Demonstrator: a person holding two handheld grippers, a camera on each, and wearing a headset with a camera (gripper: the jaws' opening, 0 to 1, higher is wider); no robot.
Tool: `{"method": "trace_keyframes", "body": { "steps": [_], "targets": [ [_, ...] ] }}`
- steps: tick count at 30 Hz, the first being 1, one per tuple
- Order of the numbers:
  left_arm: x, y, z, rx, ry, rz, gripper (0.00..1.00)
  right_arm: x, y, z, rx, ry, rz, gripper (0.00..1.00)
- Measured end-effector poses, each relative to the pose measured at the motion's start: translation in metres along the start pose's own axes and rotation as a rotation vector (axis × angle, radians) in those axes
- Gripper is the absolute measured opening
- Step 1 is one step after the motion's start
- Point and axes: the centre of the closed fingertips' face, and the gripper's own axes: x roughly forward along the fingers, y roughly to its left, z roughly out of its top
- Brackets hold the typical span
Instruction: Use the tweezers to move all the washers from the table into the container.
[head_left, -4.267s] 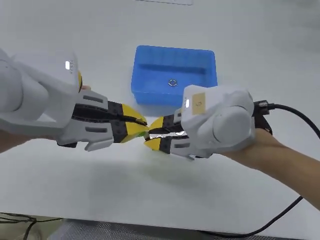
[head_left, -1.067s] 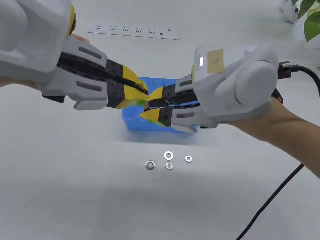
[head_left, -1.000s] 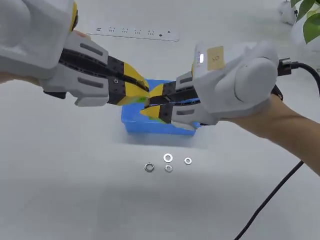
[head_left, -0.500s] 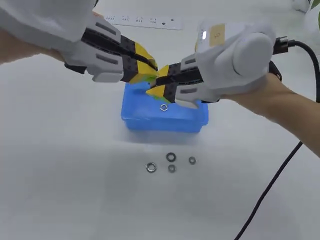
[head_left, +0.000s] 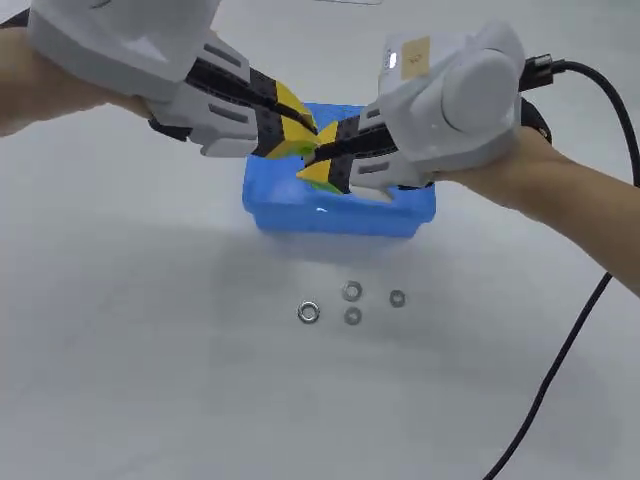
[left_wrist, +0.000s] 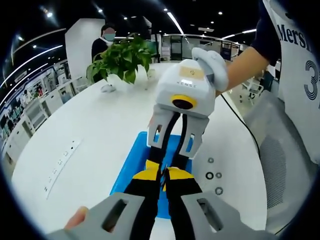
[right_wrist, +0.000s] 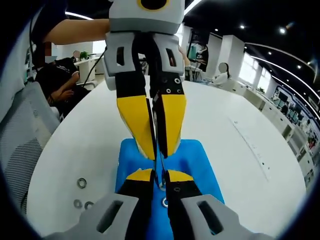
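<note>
Over the blue container (head_left: 268, 205) my two grippers meet tip to tip. My left gripper (head_left: 303, 140) comes in from the upper left and my right gripper (head_left: 320, 170) from the right. The thin metal tweezers (right_wrist: 160, 159) run between both pairs of yellow jaws, and both look shut on them. One washer (head_left: 322, 209) lies inside the container (right_wrist: 195, 165). Several washers (head_left: 352, 292) lie on the white table in front of it, also near the container's side in the left gripper view (left_wrist: 209, 175) and low left in the right gripper view (right_wrist: 81, 183).
A black cable (head_left: 560, 350) trails from my right gripper across the table on the right. A power strip (left_wrist: 60, 165) lies on the table on the far side of the container (left_wrist: 132, 162). A potted plant (left_wrist: 122, 60) stands at the table's far end.
Both grippers have stayed tip to tip and have risen slightly over the container's middle. The head camera has shifted. The washers on the table have not moved.
</note>
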Motion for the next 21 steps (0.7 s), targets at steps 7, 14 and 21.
{"method": "trace_keyframes", "body": {
  "steps": [7,14,21],
  "targets": [
    [0.004,0.002,-0.001,-0.022,-0.007,0.003,0.08,0.000,-0.001,-0.006,0.026,-0.006,-0.003,0.10],
    [0.004,0.000,-0.001,-0.017,0.004,-0.003,0.07,-0.002,0.000,-0.006,0.011,0.010,-0.004,0.13],
    [-0.007,-0.004,0.009,0.015,-0.003,0.011,0.07,-0.012,-0.002,0.006,-0.008,-0.004,-0.023,0.14]
  ]
}}
